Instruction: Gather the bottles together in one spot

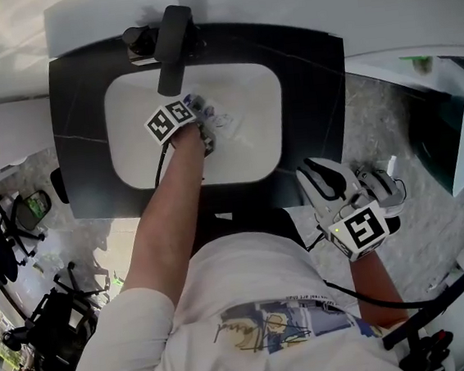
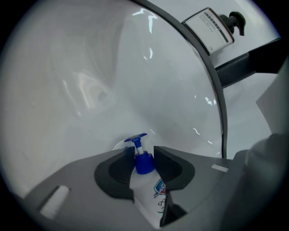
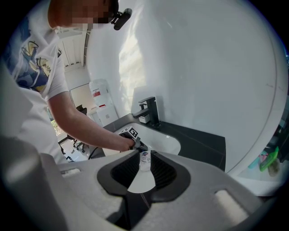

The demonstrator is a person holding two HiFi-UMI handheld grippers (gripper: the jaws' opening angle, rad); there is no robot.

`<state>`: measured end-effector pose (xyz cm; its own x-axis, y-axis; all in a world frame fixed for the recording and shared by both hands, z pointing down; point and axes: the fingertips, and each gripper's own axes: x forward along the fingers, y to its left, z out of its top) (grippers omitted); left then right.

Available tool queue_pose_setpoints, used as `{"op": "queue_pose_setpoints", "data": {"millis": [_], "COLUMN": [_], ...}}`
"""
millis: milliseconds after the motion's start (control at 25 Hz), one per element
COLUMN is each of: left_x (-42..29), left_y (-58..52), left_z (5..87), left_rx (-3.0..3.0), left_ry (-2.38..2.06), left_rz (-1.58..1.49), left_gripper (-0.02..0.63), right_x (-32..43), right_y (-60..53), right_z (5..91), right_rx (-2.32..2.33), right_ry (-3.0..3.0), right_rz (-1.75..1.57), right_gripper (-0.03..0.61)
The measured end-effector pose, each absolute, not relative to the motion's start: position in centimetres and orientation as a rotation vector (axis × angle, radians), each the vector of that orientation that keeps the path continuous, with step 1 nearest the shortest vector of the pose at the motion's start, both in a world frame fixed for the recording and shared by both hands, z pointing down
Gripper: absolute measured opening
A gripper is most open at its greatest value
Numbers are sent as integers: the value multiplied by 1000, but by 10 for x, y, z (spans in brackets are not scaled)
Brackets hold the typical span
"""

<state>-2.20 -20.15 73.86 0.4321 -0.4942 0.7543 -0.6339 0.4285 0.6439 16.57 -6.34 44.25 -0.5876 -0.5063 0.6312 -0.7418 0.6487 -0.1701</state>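
My left gripper was down in the white basin, its jaws pinching a pump bottle at the shoulder, just under the blue collar. My right gripper was held off to the side of the sink, its jaws closed on a second bottle, small and white.

I judged both bottles to be light, smooth plastic with walls that give a little, and slippery if wet. The shoulder or body was the place to hold them, not the thin pump stem.

My own jaws hid each bottle's base. I could not tell how full they were, or whether the pump bottle touched the basin. Its label was cut off.
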Motion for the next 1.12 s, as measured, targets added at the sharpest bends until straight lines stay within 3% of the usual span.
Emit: {"op": "queue_pose_setpoints", "data": {"millis": [600, 1120], "left_x": [-50, -87], "left_y": [-199, -196], "left_z": [659, 589], "left_rx": [1511, 2019], "left_ry": [-1318, -1404], "left_rz": [63, 422], "left_gripper": [123, 118], "right_x": [141, 111], "right_y": [-75, -58], "right_z": [434, 419], "right_rx": [930, 911], "right_ry": [-2393, -2414], "right_rz": [522, 469], "right_gripper": [75, 75]}}
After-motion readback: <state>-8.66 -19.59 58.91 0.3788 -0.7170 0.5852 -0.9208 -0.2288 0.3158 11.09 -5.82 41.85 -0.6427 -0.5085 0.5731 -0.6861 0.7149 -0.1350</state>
